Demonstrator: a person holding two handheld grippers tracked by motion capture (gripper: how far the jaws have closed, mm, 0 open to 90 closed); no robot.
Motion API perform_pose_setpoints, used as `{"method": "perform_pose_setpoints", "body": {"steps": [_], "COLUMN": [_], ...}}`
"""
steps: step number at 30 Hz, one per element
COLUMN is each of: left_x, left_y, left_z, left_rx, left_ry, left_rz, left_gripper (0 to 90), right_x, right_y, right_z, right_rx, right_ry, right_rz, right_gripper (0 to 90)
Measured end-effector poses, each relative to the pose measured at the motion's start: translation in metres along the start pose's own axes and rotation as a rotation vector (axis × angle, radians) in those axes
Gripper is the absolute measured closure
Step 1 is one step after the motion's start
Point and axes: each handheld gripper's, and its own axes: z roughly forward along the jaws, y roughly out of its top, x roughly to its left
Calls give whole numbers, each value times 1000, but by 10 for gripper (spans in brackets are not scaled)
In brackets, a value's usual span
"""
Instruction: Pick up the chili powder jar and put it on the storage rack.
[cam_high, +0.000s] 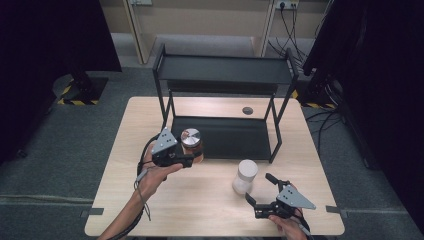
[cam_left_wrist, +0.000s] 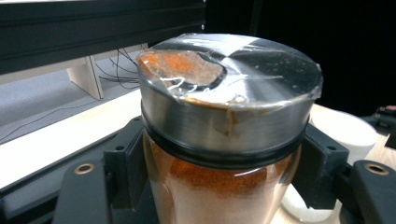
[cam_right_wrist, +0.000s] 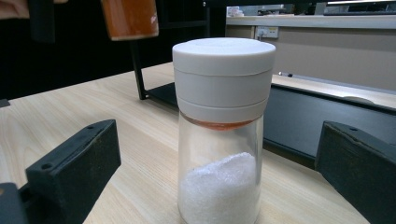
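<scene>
A glass jar of orange-red powder with a metal lid (cam_high: 191, 138) (cam_left_wrist: 224, 107) is held off the table at the front left corner of the black rack. My left gripper (cam_high: 194, 159) (cam_left_wrist: 223, 186) is shut on its body just under the lid, pads (cam_left_wrist: 122, 173) pressed to both sides. The jar's base (cam_right_wrist: 130, 18) hangs in the air in the right gripper view. A white-lidded glass jar of white grains (cam_high: 245, 176) (cam_right_wrist: 223, 126) stands upright on the table. My right gripper (cam_high: 260, 189) (cam_right_wrist: 217, 186) is open, its jaws apart on either side of that jar without touching it.
A black two-tier metal rack (cam_high: 225, 70) stands at the table's back middle, with its low shelf (cam_high: 235, 140) bare. A small dark disc (cam_high: 247, 110) sits in the tabletop behind it. The wooden table (cam_high: 200, 200) has free room in front.
</scene>
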Motion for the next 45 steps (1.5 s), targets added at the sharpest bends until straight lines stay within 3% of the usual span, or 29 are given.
{"method": "perform_pose_setpoints", "body": {"steps": [16,29,45], "left_x": [10,9,11], "left_y": [48,85,129], "left_z": [-4,-12,-11], "left_rx": [17,7,33], "left_ry": [-8,-9,5], "left_rz": [-17,-3,0], "left_gripper": [304,304,304], "right_x": [0,0,0], "right_y": [0,0,0], "right_z": [0,-1,-1], "right_rx": [0,1,-1], "right_ry": [-1,1,2], "right_rz": [0,1,7], "right_gripper": [4,4,4]}}
